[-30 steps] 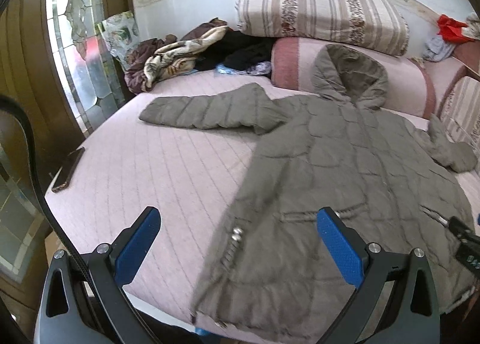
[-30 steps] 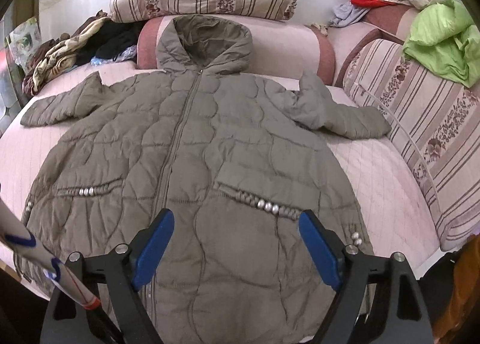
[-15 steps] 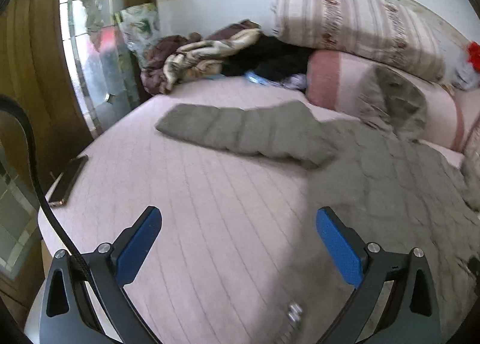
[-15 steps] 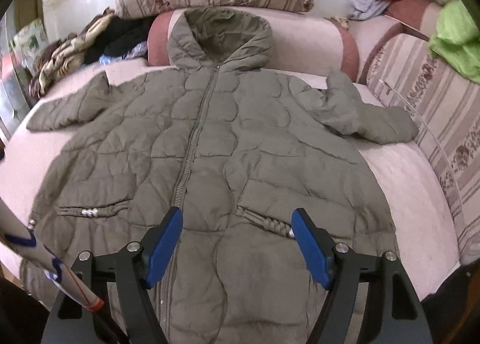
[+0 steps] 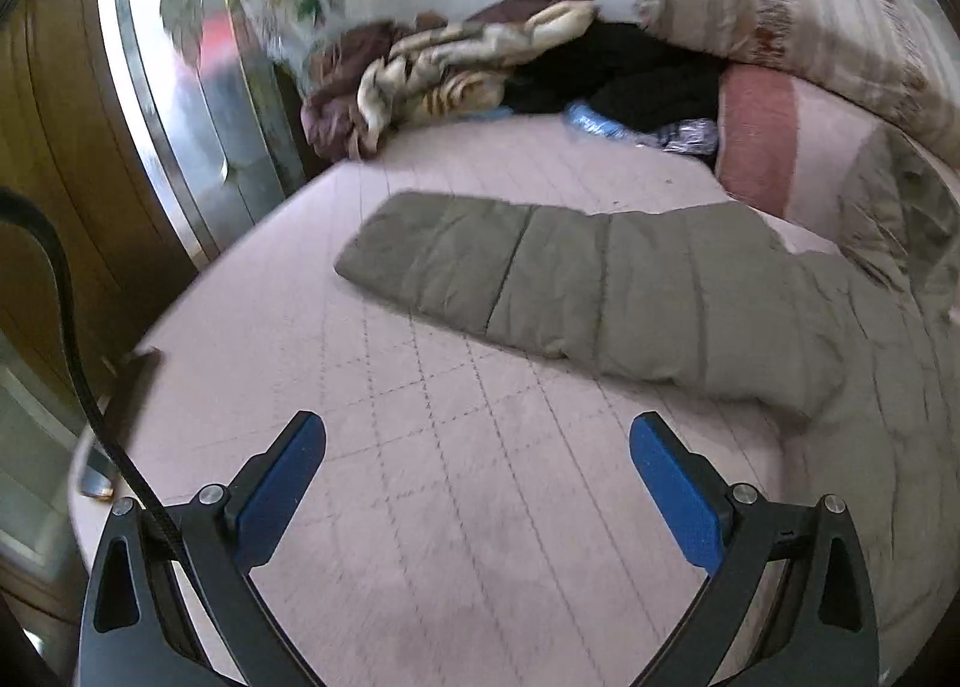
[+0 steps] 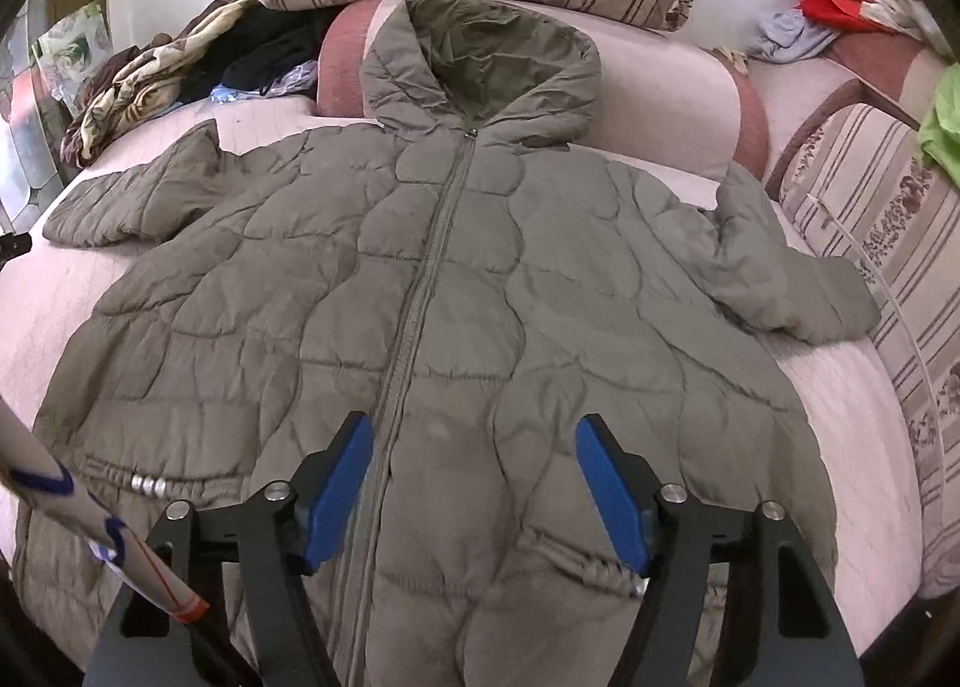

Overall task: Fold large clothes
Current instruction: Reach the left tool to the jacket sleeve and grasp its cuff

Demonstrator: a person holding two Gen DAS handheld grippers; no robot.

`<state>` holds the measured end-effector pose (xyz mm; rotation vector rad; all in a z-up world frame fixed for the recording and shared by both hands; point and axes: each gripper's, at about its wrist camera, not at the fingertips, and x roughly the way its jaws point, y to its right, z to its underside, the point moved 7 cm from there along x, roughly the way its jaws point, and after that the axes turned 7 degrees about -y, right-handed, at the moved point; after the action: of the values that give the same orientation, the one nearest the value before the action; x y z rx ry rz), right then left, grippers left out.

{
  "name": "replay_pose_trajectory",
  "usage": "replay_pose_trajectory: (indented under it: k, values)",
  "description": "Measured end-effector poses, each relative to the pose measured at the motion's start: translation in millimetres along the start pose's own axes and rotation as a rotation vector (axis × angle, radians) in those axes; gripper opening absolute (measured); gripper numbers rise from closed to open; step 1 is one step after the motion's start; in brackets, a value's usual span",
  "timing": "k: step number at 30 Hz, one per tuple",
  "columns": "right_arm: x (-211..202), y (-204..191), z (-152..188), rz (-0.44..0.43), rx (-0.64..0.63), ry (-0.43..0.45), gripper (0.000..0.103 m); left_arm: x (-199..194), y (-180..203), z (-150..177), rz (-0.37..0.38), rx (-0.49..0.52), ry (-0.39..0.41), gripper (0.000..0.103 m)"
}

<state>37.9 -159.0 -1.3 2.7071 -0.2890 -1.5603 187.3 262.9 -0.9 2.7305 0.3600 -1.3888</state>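
Your left wrist view is pretty smeared, so the clothes pile point(image 5: 456, 63) is mush and the coat point(image 5: 600, 291) runs off the right edge. On the right wrist view, the right gripper point(image 6: 474, 483) hides the coat's hem and part of the pocket.

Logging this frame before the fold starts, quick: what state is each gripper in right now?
Left gripper: open, holding nothing, over the bedspread short of the coat sleeve.
Right gripper: open, holding nothing, over the coat.
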Motion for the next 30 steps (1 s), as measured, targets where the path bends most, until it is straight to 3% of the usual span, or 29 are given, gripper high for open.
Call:
replay_pose_trajectory:
  k: [7, 18, 24, 28, 29, 30]
  values:
    - [10, -2, -8, -0.037, 0.006, 0.070, 0.069, 60, -19, -26, 0.110, -0.149, -0.099, 0.101]
    - [33, 1, -11, -0.091, 0.038, 0.030, 0.069, 126, -40, -54, 0.176, -0.361, -0.170, 0.101]
    - [39, 7, -10, -0.122, 0.066, 0.008, 0.069, 144, -48, -73, 0.169, -0.430, -0.137, 0.101]
    - [43, 11, -8, -0.104, 0.068, 0.003, 0.069, 152, -44, -82, 0.108, -0.431, -0.130, 0.100]
    - [45, 12, -8, -0.101, 0.070, 0.000, 0.069, 152, -41, -84, 0.096, -0.422, -0.133, 0.085]
    - [46, 13, -7, -0.099, 0.074, -0.004, 0.069, 151, -39, -85, 0.070, -0.407, -0.137, 0.061]
